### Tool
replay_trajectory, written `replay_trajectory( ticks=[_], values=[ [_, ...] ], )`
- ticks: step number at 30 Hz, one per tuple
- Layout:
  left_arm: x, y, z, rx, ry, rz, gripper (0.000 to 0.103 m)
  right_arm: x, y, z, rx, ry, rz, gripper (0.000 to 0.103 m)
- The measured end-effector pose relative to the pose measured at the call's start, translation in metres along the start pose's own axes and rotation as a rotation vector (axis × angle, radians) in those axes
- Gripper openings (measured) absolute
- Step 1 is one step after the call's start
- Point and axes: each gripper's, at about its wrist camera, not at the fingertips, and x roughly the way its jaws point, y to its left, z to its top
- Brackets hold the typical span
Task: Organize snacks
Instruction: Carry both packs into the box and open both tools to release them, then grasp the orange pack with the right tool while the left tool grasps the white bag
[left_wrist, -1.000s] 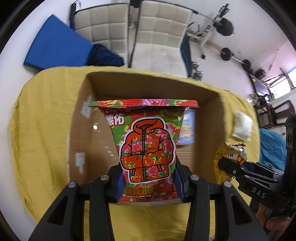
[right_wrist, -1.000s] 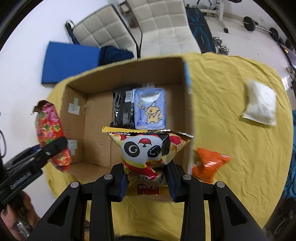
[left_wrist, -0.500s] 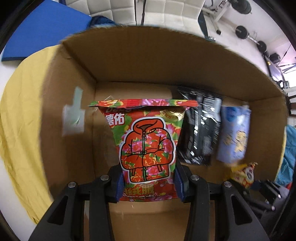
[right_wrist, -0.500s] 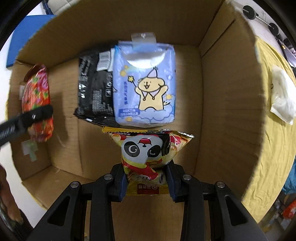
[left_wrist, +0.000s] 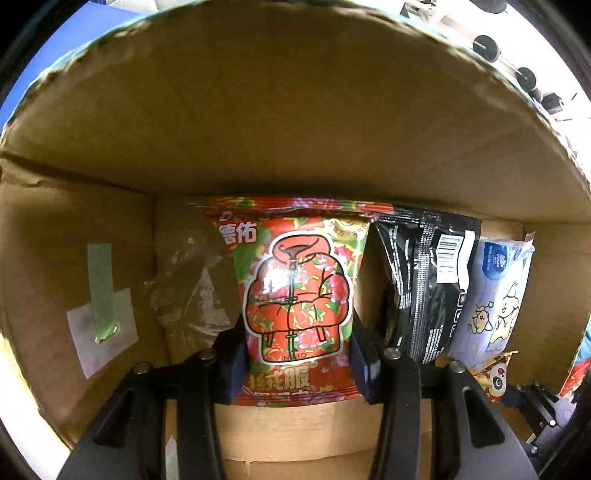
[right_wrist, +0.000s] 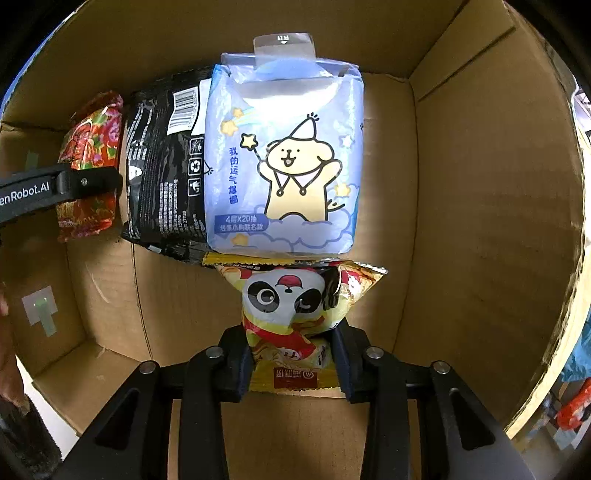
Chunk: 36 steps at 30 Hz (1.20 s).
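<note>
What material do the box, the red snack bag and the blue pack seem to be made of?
Box: brown corrugated cardboard, matte; folded flaps and a fluted top edge show.
Red snack bag, held by the left gripper: probably glossy plastic film; it glints and has crimped seams.
Blue pack: soft, slightly shiny plastic wrap, wrinkled at the top, with a clear hang tab.

Snack bags (right_wrist: 284, 162) in box (right_wrist: 480, 184) (L–R row)

Inside the cardboard box (right_wrist: 480, 221), the right gripper (right_wrist: 291, 354) pinches a yellow panda snack bag (right_wrist: 295, 302); its top edge touches a pale blue tissue pack (right_wrist: 284, 155); a black packet (right_wrist: 162, 166) lies alongside; the left gripper (right_wrist: 55, 188) crosses a red floral bag (right_wrist: 92, 129).
</note>
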Motion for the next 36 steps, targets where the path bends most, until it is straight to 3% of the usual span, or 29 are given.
replay_trajectory(
  ticks=[6, 10, 15, 21, 22, 24, 26, 30, 36],
  values=[
    [0.001, -0.003, 0.002, -0.004, 0.027, 0.000, 0.047, -0.002, 0.004, -0.001, -0.013, 0.004, -0.012, 0.045],
    [0.000, 0.004, 0.013, -0.005, 0.039, 0.007, 0.047, -0.006, 0.006, -0.004, -0.016, -0.009, -0.017, 0.063],
    [-0.012, 0.005, 0.011, 0.003, 0.027, 0.031, 0.047, -0.011, 0.007, -0.007, -0.012, -0.015, 0.003, 0.067],
    [-0.039, 0.004, 0.003, 0.000, -0.013, 0.021, 0.048, -0.038, 0.013, -0.011, -0.013, -0.038, 0.032, 0.081],
    [-0.043, 0.004, 0.002, -0.001, -0.020, 0.019, 0.052, -0.041, 0.013, -0.012, -0.016, -0.041, 0.036, 0.084],
    [-0.052, 0.001, -0.006, -0.009, -0.045, 0.001, 0.085, -0.047, 0.016, -0.015, -0.024, -0.048, 0.042, 0.092],
    [-0.064, 0.004, -0.014, -0.021, -0.080, -0.015, 0.097, -0.056, 0.019, -0.020, -0.034, -0.068, 0.038, 0.097],
    [-0.077, 0.006, -0.033, -0.024, -0.123, -0.007, 0.098, -0.071, 0.024, -0.028, -0.039, -0.101, 0.030, 0.103],
    [-0.101, 0.010, -0.061, -0.027, -0.201, 0.005, 0.099, -0.100, 0.023, -0.043, -0.044, -0.167, 0.020, 0.103]
  ],
)
